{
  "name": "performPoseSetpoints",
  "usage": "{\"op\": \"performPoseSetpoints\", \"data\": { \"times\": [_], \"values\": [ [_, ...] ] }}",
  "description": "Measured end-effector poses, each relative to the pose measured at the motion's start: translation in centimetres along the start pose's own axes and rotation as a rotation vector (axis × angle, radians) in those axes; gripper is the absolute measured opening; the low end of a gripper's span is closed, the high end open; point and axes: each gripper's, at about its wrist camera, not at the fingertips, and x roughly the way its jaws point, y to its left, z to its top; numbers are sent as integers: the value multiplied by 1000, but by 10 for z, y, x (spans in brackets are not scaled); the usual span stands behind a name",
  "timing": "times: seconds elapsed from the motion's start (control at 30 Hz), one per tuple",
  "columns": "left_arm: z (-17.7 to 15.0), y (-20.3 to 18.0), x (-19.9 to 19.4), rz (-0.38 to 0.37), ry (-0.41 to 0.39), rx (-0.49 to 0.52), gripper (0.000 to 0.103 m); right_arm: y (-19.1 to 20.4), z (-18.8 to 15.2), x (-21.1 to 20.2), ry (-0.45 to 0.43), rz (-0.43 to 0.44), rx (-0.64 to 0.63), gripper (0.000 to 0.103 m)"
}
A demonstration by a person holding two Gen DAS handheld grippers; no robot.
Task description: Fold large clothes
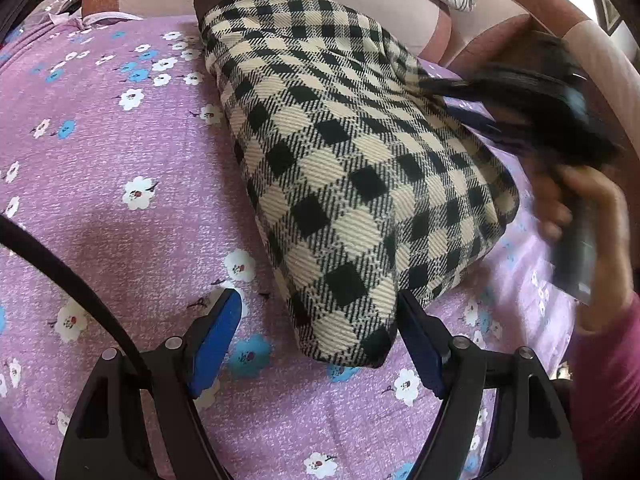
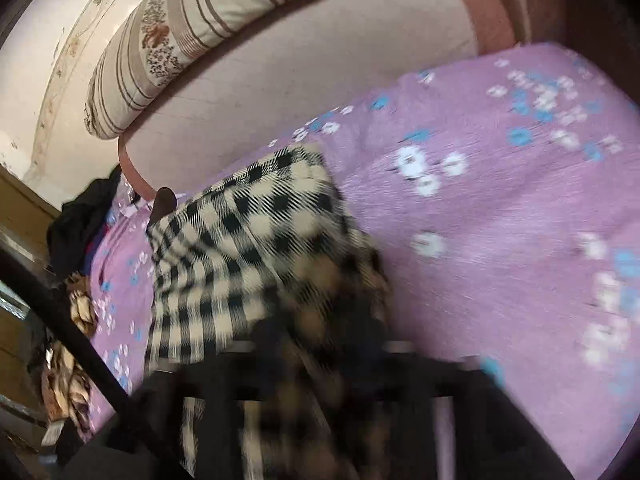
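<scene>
A black-and-cream checked garment (image 1: 352, 168) lies folded in a thick bundle on the purple flowered bedsheet (image 1: 120, 160). My left gripper (image 1: 318, 296) stands open over the sheet. The bundle's near corner lies between its blue pads (image 1: 216, 336), close to the right one and apart from the left. At the bundle's far right edge my right gripper (image 1: 500, 92) is a dark blur, held by a hand (image 1: 580, 208). In the right wrist view the checked garment (image 2: 248, 240) runs down between the blurred fingers of the right gripper (image 2: 328, 356); whether they grip it does not show.
A pink padded headboard (image 2: 320, 64) curves behind the bed, with a striped patterned pillow (image 2: 168, 40) on top. Dark clothes (image 2: 84, 220) and a brown patterned cloth (image 2: 72, 384) lie past the bed's left edge. A black cable (image 1: 80, 280) crosses the left wrist view.
</scene>
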Motion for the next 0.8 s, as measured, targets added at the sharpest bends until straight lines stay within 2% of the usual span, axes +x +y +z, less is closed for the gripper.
{"op": "performPoseSetpoints", "data": {
  "times": [0.03, 0.13, 0.2, 0.27, 0.3, 0.33, 0.37, 0.43, 0.53, 0.6, 0.67, 0.73, 0.8],
  "values": [
    [0, 0, -1, 1, 1, -4, 77, 2, -6, -13, 1, -14, -20, 66],
    [-1, 2, -6, 0, -7, -15, 77, 8, -37, -45, 35, 2, -91, 71],
    [0, 0, -9, 1, -8, -20, 77, 1, -62, -53, 61, -13, -81, 72],
    [-2, 2, -15, -1, -10, -33, 77, -5, -79, -47, 94, 26, -59, 70],
    [-2, 3, -19, -5, -11, -42, 77, -6, -87, -40, 118, 48, -56, 65],
    [-3, 3, -21, -11, -13, -55, 77, -6, -92, -35, 129, 61, -60, 36],
    [-3, 3, -22, -15, -15, -63, 77, -7, -95, -35, 124, 54, -67, 22],
    [-6, 6, -35, -33, -38, -75, 77, -5, -101, -54, 86, 62, -91, 13],
    [-6, 5, -57, -55, -96, -63, 77, -9, -115, -78, 72, 114, -97, 11],
    [-1, 6, -58, -54, -118, -70, 77, -17, -124, -60, 120, 34, -110, 11],
    [2, 7, -49, -43, -103, -82, 77, -25, -128, -37, 177, 1, -79, 11],
    [3, 9, -41, -29, -86, -87, 77, -22, -126, -42, 174, 4, -92, 12],
    [5, 3, -30, 7, -75, -80, 77, -15, -120, -56, 145, -7, -103, 20]
  ]
}}
